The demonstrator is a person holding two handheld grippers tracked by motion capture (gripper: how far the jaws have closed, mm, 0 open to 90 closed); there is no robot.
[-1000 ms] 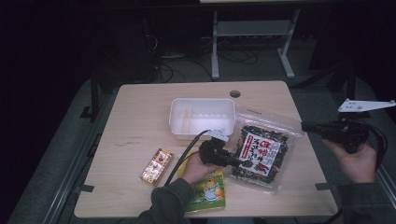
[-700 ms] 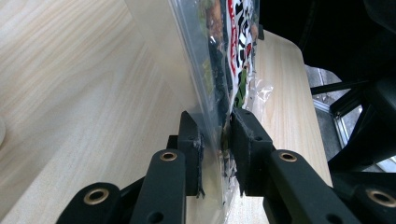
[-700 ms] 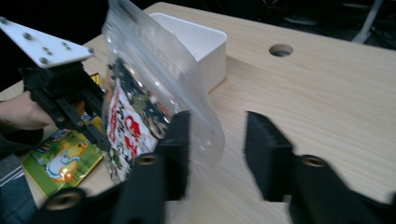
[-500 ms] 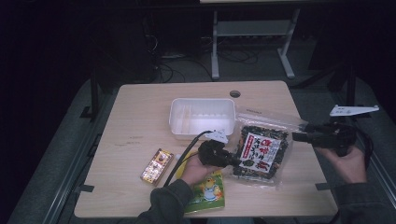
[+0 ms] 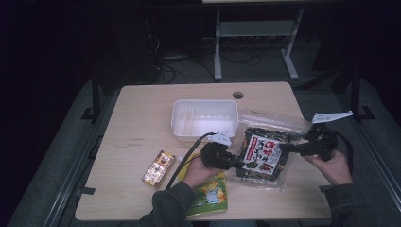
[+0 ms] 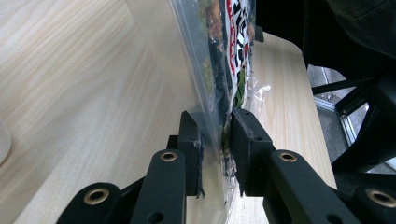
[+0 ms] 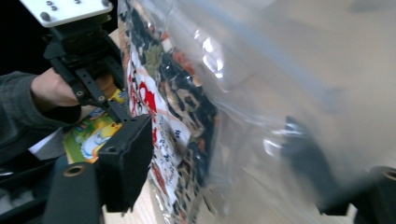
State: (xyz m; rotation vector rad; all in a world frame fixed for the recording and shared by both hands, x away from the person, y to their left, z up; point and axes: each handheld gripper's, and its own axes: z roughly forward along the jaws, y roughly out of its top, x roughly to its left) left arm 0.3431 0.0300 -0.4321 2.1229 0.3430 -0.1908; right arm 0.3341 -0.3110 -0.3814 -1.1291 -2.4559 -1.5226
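Observation:
A clear snack bag point(image 5: 265, 153) with dark contents and a red-and-white label lies on the wooden table, right of centre. My left gripper point(image 5: 240, 163) is shut on its left edge; in the left gripper view both pads point(image 6: 192, 140) pinch the clear bag point(image 6: 219, 93). My right gripper point(image 5: 285, 147) has reached the bag's right edge. Its jaws have just been opening and now stand wide, one on each side of the bag point(image 7: 187, 121), the far one showing through the plastic. The right gripper point(image 7: 215, 168) is not pressing on it.
A white plastic tub point(image 5: 204, 118) stands just behind the bag. A gold wrapped sweet point(image 5: 160, 168) and a green-and-yellow packet point(image 5: 211, 193) lie near the front edge by the left forearm. The table's right edge point(image 5: 318, 189) is close to the right hand.
The right gripper came down and left from beyond the table's right side to the bag's right edge, and its jaws opened. The left gripper kept its hold in place.

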